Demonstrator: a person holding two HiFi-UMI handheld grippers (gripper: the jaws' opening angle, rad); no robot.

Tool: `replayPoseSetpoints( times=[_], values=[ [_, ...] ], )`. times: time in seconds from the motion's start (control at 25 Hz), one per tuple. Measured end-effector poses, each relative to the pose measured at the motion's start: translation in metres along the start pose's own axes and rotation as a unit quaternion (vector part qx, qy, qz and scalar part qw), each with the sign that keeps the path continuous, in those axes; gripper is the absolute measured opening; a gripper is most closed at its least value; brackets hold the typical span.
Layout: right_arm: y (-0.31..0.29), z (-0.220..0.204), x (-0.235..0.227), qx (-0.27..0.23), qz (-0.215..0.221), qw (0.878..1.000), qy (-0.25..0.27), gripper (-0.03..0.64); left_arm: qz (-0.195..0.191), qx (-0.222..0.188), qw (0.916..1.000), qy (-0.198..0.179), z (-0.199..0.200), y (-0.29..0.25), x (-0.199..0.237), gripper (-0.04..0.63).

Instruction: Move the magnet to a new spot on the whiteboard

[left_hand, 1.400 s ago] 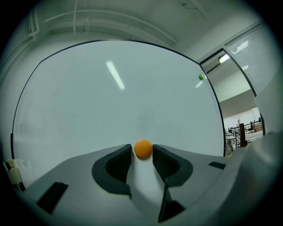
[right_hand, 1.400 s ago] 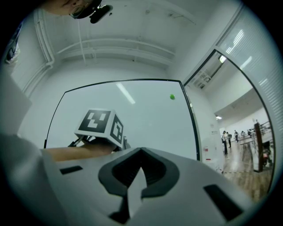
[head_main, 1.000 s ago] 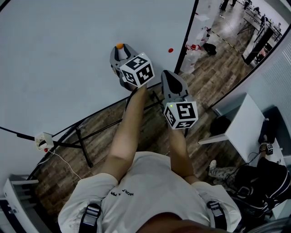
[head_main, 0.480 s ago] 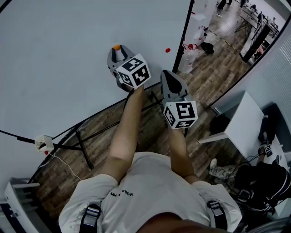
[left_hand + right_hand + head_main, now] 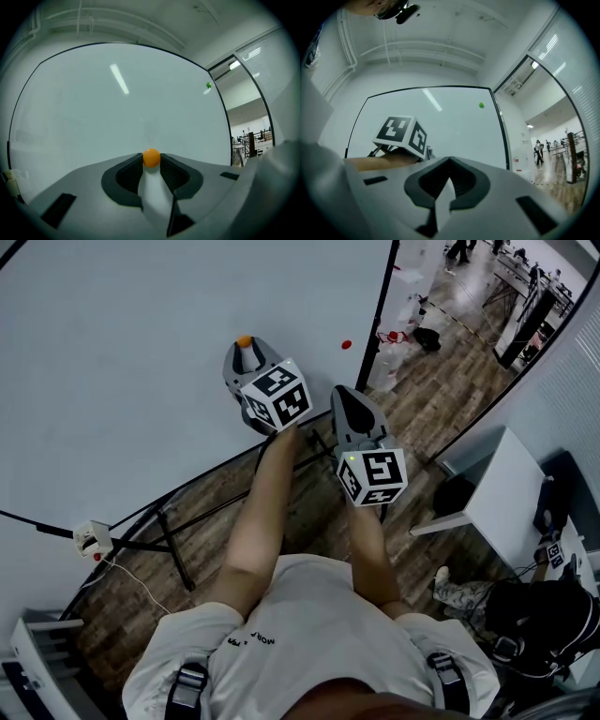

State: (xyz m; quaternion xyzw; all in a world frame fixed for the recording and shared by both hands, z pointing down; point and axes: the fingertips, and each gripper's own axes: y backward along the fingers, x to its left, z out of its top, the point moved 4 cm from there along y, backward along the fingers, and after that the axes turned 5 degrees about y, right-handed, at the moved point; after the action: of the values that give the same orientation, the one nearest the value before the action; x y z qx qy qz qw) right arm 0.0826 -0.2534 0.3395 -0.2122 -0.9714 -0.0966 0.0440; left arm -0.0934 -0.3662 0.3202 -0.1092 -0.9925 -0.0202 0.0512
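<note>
A small orange magnet [image 5: 244, 340] sits against the whiteboard [image 5: 131, 362], pinched between the tips of my left gripper [image 5: 246, 347]. In the left gripper view the orange magnet [image 5: 151, 157] fills the gap between the two dark pads [image 5: 131, 171], with the left gripper [image 5: 151, 161] pointing level at the whiteboard [image 5: 117, 117]. My right gripper [image 5: 339, 393] hangs a little right of it, off the board, shut with nothing in it. Its tips meet in the right gripper view, where the right gripper [image 5: 450, 161] faces the board.
A red magnet [image 5: 346, 344] sticks near the board's right edge [image 5: 380, 310]. A green magnet [image 5: 208, 85] sits high on the board. The board's stand legs [image 5: 169, 531] and a power strip [image 5: 91, 538] are on the wooden floor. A white table [image 5: 497, 498] stands at right.
</note>
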Motion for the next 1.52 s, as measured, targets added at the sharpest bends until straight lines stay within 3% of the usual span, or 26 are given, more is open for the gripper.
replayPoseSetpoints(
  times=[1.52],
  values=[
    [0.001, 0.002, 0.004, -0.001, -0.008, 1.000, 0.005, 0.012, -0.091, -0.025, 0.9955, 0.004, 0.001, 0.053, -0.006, 0.114]
  ],
)
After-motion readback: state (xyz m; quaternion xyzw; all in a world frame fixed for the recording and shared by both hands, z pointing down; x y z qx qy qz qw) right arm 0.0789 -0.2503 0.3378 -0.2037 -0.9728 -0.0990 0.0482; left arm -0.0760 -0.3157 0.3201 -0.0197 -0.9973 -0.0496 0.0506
